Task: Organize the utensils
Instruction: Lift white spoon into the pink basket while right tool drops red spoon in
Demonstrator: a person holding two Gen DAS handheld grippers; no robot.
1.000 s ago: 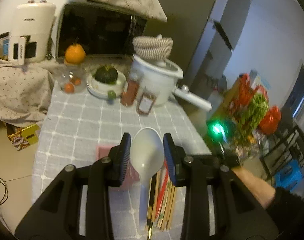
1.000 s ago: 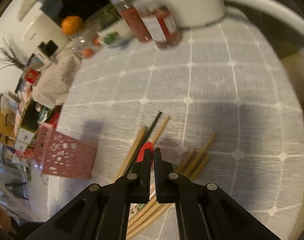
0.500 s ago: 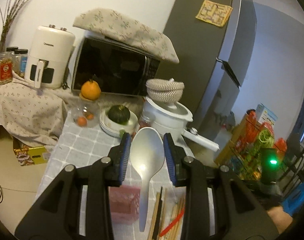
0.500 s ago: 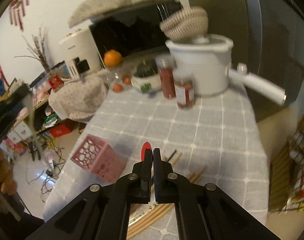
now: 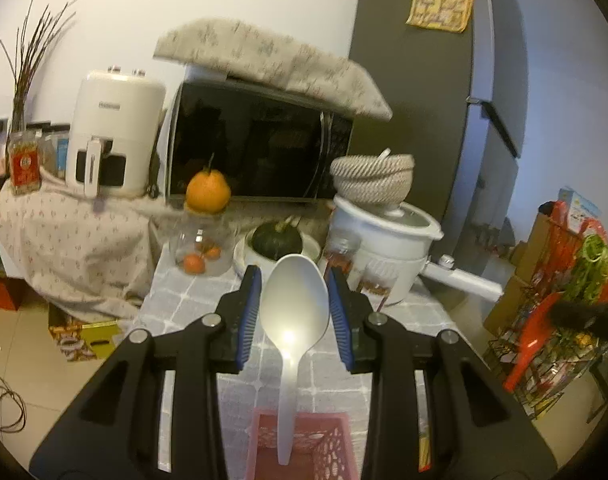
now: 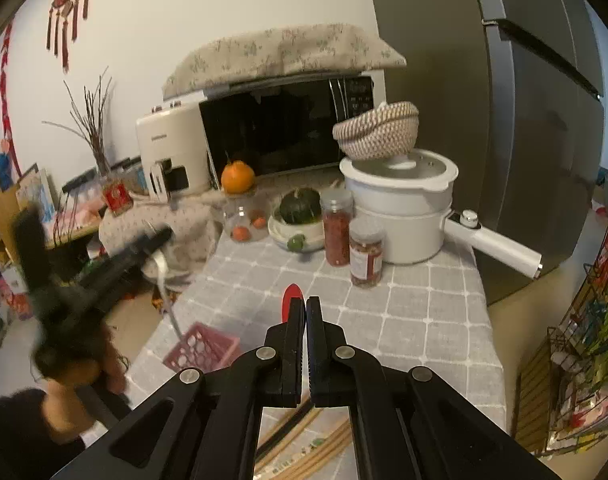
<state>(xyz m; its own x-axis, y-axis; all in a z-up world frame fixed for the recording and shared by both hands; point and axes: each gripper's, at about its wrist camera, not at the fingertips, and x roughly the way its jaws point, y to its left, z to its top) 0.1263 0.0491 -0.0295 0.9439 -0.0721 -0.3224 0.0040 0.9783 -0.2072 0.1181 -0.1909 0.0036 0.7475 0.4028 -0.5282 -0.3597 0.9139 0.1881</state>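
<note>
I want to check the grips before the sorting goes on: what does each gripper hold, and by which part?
Left gripper: the pale grey plastic spoon, by the sides of its bowl. Right gripper: a thin red utensil, clamped just below its tip.

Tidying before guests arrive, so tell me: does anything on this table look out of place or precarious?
Yes. Loose chopsticks lie scattered on the table's near edge, outside the pink basket. An orange perches on a clear jar, and a woven basket sits tilted on the white pot's lid.
</note>
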